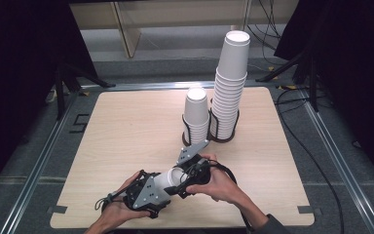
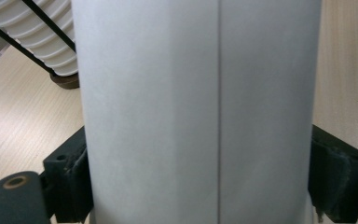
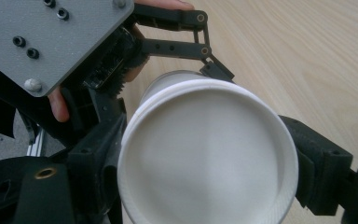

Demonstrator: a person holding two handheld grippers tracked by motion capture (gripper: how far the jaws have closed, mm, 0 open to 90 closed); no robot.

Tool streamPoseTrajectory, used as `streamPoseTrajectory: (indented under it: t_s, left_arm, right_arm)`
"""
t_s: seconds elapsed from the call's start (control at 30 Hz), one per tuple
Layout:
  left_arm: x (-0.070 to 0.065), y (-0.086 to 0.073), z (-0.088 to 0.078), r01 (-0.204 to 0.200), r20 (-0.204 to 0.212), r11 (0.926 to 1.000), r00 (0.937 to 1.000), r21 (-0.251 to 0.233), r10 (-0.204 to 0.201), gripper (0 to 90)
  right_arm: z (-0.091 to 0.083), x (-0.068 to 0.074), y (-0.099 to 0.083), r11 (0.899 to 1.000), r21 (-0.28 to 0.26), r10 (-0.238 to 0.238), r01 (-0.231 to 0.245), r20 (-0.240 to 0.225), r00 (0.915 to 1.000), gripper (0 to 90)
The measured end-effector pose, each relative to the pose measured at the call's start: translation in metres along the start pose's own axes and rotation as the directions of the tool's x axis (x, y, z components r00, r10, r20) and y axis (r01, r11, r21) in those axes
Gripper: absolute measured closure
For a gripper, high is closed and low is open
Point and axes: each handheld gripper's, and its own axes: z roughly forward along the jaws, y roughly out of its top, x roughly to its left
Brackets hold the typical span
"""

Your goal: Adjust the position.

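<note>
White paper is what both grippers are busy with: a single paper cup lies on its side above the table's near edge, held between the two hands. On the left, the left gripper has its jaws pressed against the cup's wall on both sides, as the left gripper view shows, with the cup's seam running up the middle. To the right, the right gripper meets the cup at its open mouth; in the right gripper view the rim sits between its two black jaws, which appear to touch it on either side, so it too seems closed on the cup.

Further right and toward the far edge stand two wire holders side by side: the short stack in the left one, the tall stack in the right one, leaning a little.

Judging from this, the work looks to be moving cups one by one between the stacks. This cup is free of both and is mid hand-over or being pulled apart from another; I cannot tell which. Placing it on a stack remains, and most cups sit in the tall stack.
</note>
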Motion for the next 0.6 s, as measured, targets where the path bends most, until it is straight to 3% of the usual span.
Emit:
streamPoseTrajectory:
  t_s: [0.1, 0.13, 0.17, 0.2, 0.27, 0.37, 0.5, 0.53, 0.57, 0.6]
  left_arm:
    - [0.002, -0.001, 0.0, 0.007, 0.006, 0.9999, 1.0, -0.014, -0.006, 11.0]
    - [0.001, -0.001, 0.001, 0.033, 0.01, 0.9985, 0.9994, -0.044, -0.033, 9.8]
    - [0.004, -0.001, 0.0, 0.021, 0.01, 0.999, 0.9997, -0.04, -0.021, 8.8]
    - [0.002, -0.002, 0.0, 0.058, 0.012, 0.9953, 0.9983, -0.077, -0.057, 7.7]
    - [0.004, -0.003, -0.001, 0.059, 0.0, 0.9921, 0.9982, -0.11, -0.06, 5.5]
    - [0.004, -0.005, -0.002, 0.089, 0.018, 0.9802, 0.996, -0.177, -0.087, 5.2]
    - [0.006, -0.005, -0.004, 0.133, 0.028, 0.9551, 0.9911, -0.265, -0.13, 4.3]
    - [0.008, -0.005, -0.007, 0.128, 0.026, 0.9519, 0.9917, -0.278, -0.126, 4.1]
    - [0.008, -0.005, -0.007, 0.137, 0.025, 0.9398, 0.9903, -0.313, -0.136, 4.0]
    - [0.008, -0.005, -0.008, 0.135, 0.023, 0.9379, 0.9905, -0.319, -0.135, 3.6]
  right_arm:
    - [-0.001, 0.0, 0.0, 1.0, -0.003, 0.006, -0.006, -0.004, 1.0, 23.4]
    - [-0.002, -0.001, 0.0, 1.0, -0.004, 0.01, -0.011, -0.009, 0.9999, 23.7]
    - [-0.003, -0.001, 0.001, 1.0, -0.013, 0.014, -0.014, -0.01, 0.9999, 23.9]
    - [-0.004, -0.002, 0.001, 1.0, -0.021, 0.02, -0.021, -0.011, 0.9997, 24.1]
    - [-0.009, -0.003, 0.002, 0.999, -0.028, 0.029, -0.03, -0.012, 0.9995, 24.4]
    - [-0.014, -0.004, 0.003, 0.998, -0.06, 0.035, -0.036, -0.019, 0.9992, 24.8]
    - [-0.024, -0.005, 0.006, 0.993, -0.093, 0.062, -0.066, -0.041, 0.9972, 25.1]
    - [-0.026, -0.005, 0.006, 0.993, -0.101, 0.061, -0.066, -0.046, 0.9971, 25.2]
    - [-0.029, -0.005, 0.007, 0.991, -0.114, 0.063, -0.069, -0.052, 0.9966, 25.2]
    - [-0.031, -0.005, 0.008, 0.99, -0.122, 0.07, -0.075, -0.051, 0.9963, 25.2]
